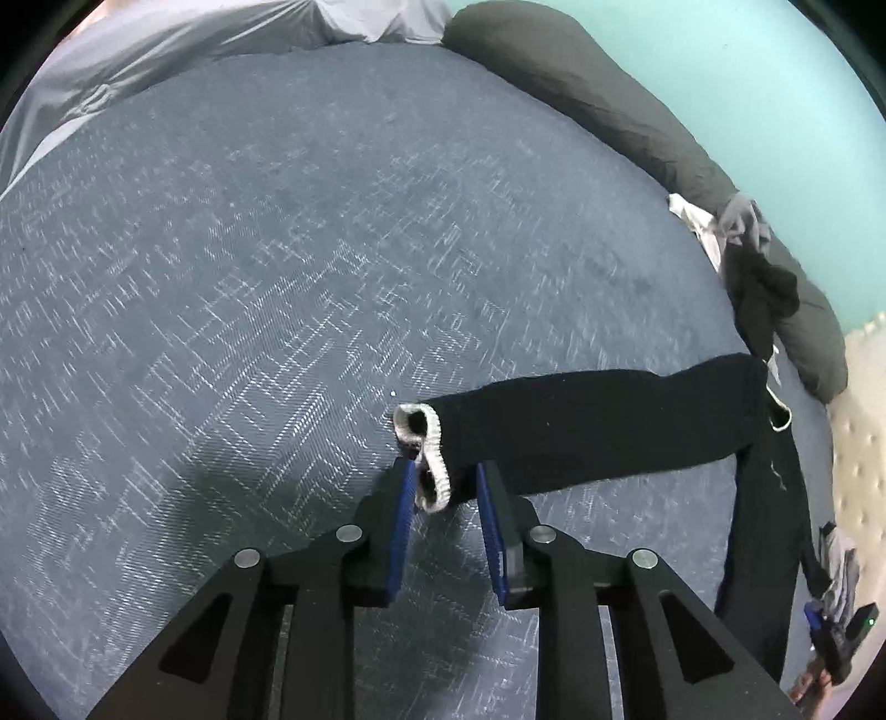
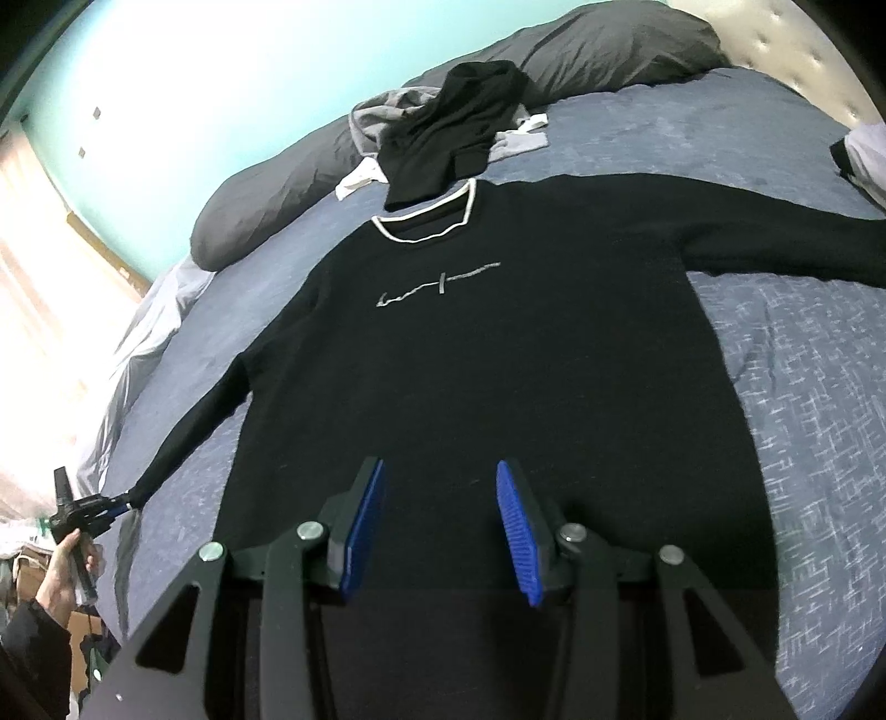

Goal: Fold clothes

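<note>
A black sweater (image 2: 470, 360) with a white-trimmed neck lies flat, front up, on the blue bed cover (image 2: 803, 387), both sleeves spread out. In the left wrist view its sleeve (image 1: 581, 426) ends in a white ribbed cuff (image 1: 434, 448), which sits loosely between the blue pads of my left gripper (image 1: 446, 468). The jaws stand a little apart and do not pinch it. The right wrist view shows that gripper (image 2: 119, 504) at the sleeve's end, held by a hand. My right gripper (image 2: 440, 464) hovers open over the sweater's lower hem, nothing between its pads.
A pile of dark and grey clothes (image 2: 454, 127) lies just beyond the sweater's neck, against dark grey pillows (image 2: 609, 50). A padded headboard (image 2: 775, 33) and a teal wall stand behind. Blue bed cover (image 1: 277, 277) stretches wide to the left of the sleeve.
</note>
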{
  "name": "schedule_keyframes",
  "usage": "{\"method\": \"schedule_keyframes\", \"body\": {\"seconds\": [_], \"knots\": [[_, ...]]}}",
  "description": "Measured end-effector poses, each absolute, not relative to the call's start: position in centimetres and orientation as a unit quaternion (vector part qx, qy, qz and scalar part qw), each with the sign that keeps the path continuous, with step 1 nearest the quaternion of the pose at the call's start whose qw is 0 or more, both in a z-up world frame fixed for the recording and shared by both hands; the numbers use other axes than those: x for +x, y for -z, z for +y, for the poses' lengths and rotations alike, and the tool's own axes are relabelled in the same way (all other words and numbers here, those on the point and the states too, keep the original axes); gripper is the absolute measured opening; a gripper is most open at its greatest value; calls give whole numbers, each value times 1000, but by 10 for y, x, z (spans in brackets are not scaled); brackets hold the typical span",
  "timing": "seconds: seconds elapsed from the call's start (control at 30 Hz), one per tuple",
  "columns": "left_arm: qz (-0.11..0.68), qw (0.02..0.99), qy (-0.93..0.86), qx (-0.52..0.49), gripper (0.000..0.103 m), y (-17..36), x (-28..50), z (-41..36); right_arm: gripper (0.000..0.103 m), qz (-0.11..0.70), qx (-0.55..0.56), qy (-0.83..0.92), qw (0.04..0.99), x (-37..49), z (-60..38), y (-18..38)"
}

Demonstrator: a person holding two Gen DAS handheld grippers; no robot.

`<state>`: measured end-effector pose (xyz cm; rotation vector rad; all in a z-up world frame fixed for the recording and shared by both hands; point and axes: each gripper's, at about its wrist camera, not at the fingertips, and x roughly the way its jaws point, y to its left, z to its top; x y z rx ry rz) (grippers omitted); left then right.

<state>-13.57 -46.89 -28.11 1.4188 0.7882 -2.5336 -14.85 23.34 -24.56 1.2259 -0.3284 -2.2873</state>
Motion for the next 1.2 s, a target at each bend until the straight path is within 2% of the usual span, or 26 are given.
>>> {"method": "schedule_keyframes", "body": {"seconds": [0.07,0.1,0.13,0.23,0.53,0.77,0.93,1.03,1.1,1.2], "knots": [[260,63,841,470,23,284,-137,-467,43,-119,450,845,262,-147,233,243],[254,59,841,474,10,284,-140,-465,43,-118,449,846,261,-147,234,242],[246,56,842,476,1,283,-143,-464,43,-118,449,847,258,-147,236,242],[233,50,847,475,2,272,-142,-460,43,-123,452,847,251,-148,242,245],[271,25,854,444,2,227,-112,-475,43,-135,456,844,249,-147,249,250],[290,40,805,516,2,288,-106,-464,43,-138,458,841,254,-146,247,252],[286,57,815,501,5,285,-108,-469,43,-131,458,842,254,-145,248,251],[261,81,835,477,15,267,-105,-476,43,-133,455,845,249,-146,252,250],[255,85,840,470,28,264,-110,-481,43,-136,455,845,247,-147,253,251],[230,69,840,486,29,270,-129,-477,43,-137,459,842,248,-147,249,254]]}}
